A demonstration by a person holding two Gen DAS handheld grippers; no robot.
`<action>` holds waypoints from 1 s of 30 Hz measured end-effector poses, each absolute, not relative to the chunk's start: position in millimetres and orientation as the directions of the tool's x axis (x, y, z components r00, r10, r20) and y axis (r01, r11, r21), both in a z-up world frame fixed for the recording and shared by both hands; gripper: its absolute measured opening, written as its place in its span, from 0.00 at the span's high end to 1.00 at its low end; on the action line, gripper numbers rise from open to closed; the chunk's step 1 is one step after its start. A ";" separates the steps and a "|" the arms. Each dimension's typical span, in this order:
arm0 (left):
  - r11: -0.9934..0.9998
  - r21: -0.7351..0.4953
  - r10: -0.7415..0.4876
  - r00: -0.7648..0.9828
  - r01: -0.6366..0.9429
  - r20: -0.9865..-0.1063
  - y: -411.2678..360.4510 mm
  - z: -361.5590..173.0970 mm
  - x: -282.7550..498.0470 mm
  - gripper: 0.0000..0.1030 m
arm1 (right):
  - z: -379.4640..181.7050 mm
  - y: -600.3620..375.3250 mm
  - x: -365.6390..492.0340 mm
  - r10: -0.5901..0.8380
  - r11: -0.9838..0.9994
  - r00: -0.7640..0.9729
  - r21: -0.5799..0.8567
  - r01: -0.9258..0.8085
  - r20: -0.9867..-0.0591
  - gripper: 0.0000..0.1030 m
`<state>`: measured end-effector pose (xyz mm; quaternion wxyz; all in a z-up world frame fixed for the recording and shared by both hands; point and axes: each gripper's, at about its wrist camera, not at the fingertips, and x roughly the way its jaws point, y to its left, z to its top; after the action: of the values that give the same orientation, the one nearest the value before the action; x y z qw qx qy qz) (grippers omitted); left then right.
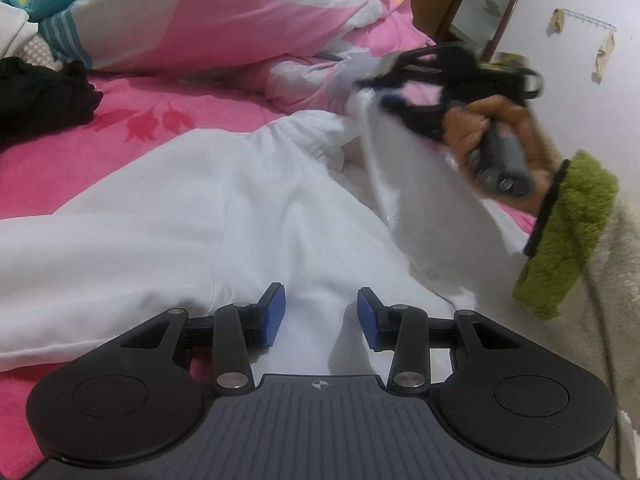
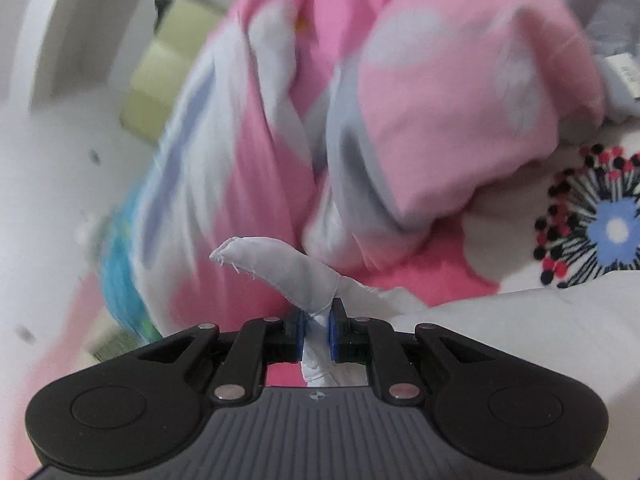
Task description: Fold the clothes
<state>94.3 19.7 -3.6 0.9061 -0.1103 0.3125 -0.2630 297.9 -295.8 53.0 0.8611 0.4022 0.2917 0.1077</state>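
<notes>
My left gripper (image 1: 321, 318) hovers low, jaws apart, over the white cotton shirt (image 1: 192, 216) spread on the pink flower-print bed sheet (image 1: 132, 120). My right gripper (image 2: 318, 330) has jaws clamped on a bunched shirt corner, lifted before the pink-and-white quilt (image 2: 440, 100).

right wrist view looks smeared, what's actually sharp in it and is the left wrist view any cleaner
Right wrist view: the right tongs and the pinched white garment are sharp; the pink quilt behind is motion-smeared. Left wrist view: the left tongs and the garment are crisp; only the hand with the other tongs is blurred. Fisheye bending at both edges.
</notes>
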 end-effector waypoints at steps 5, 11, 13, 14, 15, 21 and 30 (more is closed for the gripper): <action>0.836 -0.367 -0.547 0.666 0.407 -0.508 20.2 -4.1 95.0 0.61 | 32.5 -243.7 329.0 0.379 0.853 0.673 0.522 0.012 -0.635 0.65; 0.834 -0.372 -0.550 0.664 0.407 -0.507 20.7 -3.8 95.1 0.61 | 62.9 -188.6 309.3 0.255 0.960 0.689 0.093 -0.263 -0.678 0.53; 0.835 -0.369 -0.549 0.664 0.408 -0.508 20.2 -3.7 94.7 0.61 | 84.7 -198.5 297.9 0.293 0.950 0.733 0.104 -0.293 -0.614 0.50; 0.836 -0.367 -0.548 0.664 0.408 -0.509 19.9 -3.7 94.6 0.61 | 96.0 -206.3 292.9 0.316 0.946 0.755 0.127 -0.300 -0.575 0.45; 0.836 -0.366 -0.548 0.664 0.409 -0.509 19.7 -3.9 94.5 0.61 | 104.7 -217.8 292.2 0.317 0.948 0.775 0.159 -0.276 -0.546 0.43; 0.835 -0.367 -0.549 0.663 0.409 -0.509 19.4 -3.8 94.0 0.60 | 73.4 -277.3 333.6 0.254 0.940 0.698 0.340 -0.016 -0.670 0.43; 0.825 -0.384 -0.563 0.652 0.415 -0.507 20.1 -5.8 95.6 0.58 | 29.4 -290.8 384.5 0.332 0.860 0.566 0.488 0.147 -0.755 0.42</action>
<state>95.6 20.1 -5.8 0.9012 -0.1174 0.3169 -0.2713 384.5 -290.8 29.4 0.8461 0.2586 0.4629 0.0546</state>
